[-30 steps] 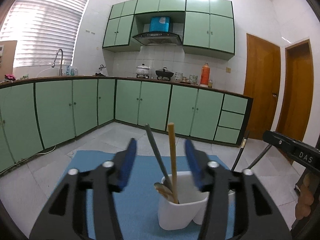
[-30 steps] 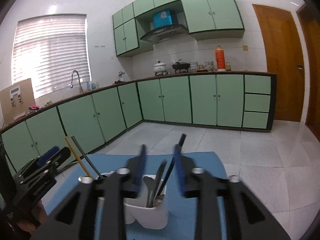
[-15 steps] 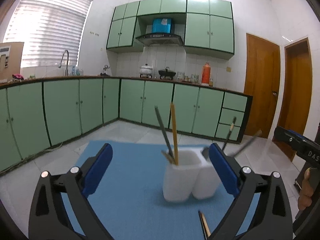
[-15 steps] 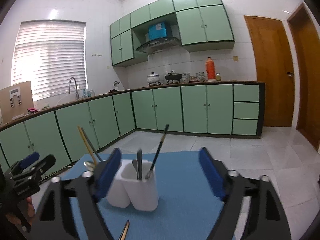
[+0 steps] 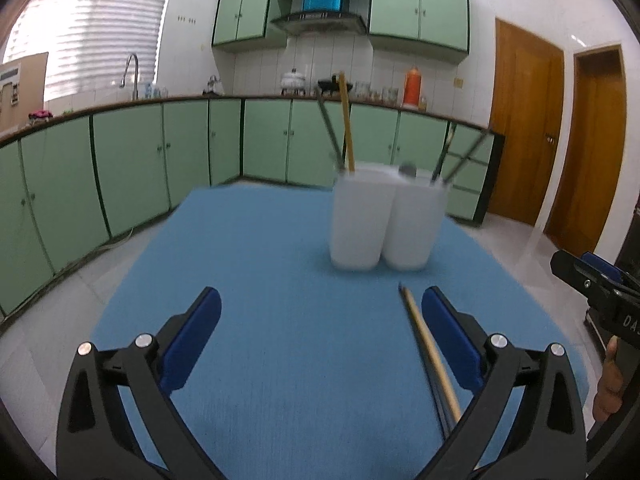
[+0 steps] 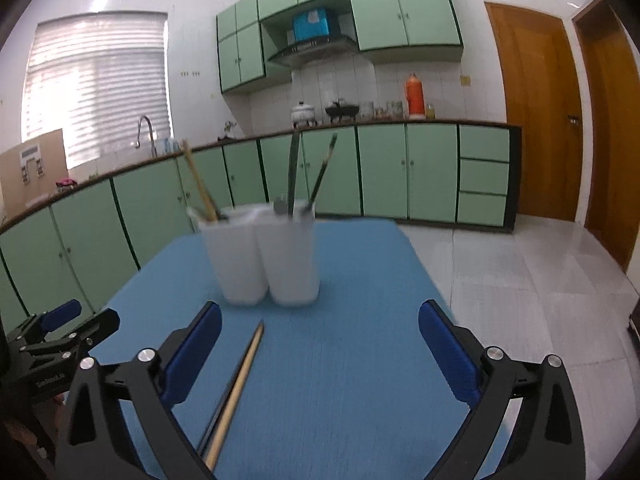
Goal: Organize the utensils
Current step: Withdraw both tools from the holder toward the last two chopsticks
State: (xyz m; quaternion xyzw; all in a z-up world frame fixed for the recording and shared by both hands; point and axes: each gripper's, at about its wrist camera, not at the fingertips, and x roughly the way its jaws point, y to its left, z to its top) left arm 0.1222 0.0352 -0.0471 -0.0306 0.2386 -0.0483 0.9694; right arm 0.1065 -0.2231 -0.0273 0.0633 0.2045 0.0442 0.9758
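Observation:
A white two-compartment utensil holder [image 5: 384, 216] stands on the blue mat [image 5: 260, 280]; it also shows in the right wrist view [image 6: 264, 256]. Its compartments hold a wooden chopstick [image 5: 346, 120], a dark one and dark-handled utensils [image 6: 292, 172]. A wooden chopstick with a dark one beside it [image 5: 428, 352] lies flat on the mat in front of the holder, also in the right wrist view [image 6: 236, 388]. My left gripper [image 5: 320, 340] is open and empty, low over the mat. My right gripper [image 6: 320, 352] is open and empty, likewise behind the holder.
The blue mat [image 6: 360, 360] covers a table with floor tiles beyond its edges. Green kitchen cabinets [image 5: 160, 160] run along the far walls, wooden doors [image 6: 532, 120] at the right. Each gripper shows at the edge of the other's view.
Both grippers opened wide, let go of the utensils standing in the holder and pulled back and down. The loose chopsticks on the mat came into view.

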